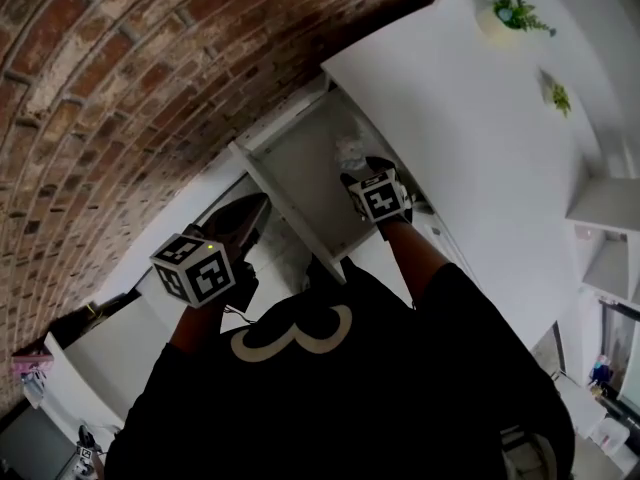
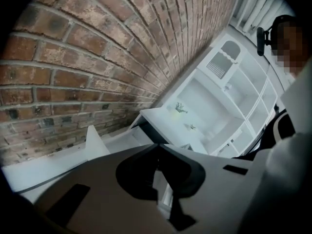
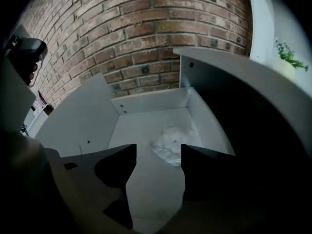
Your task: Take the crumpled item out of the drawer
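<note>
The white drawer (image 1: pixel 290 158) stands pulled out from under the white cabinet top. A crumpled clear-white plastic item (image 3: pixel 170 144) lies on the drawer floor towards its back right; the same crumpled item (image 1: pixel 352 151) shows in the head view just ahead of the right gripper. My right gripper (image 3: pixel 158 152) hangs open over the drawer, its jaws apart and empty, the item just beyond the tips. My left gripper (image 2: pixel 157 156) is held outside the drawer to the left, jaws closed together with nothing between them.
A red brick wall (image 1: pixel 130 98) runs behind the drawer. The white cabinet top (image 1: pixel 470 138) carries two small green plants (image 1: pixel 518 12). White open shelving (image 2: pixel 229 96) stands further off. The person's dark shirt fills the head view's lower part.
</note>
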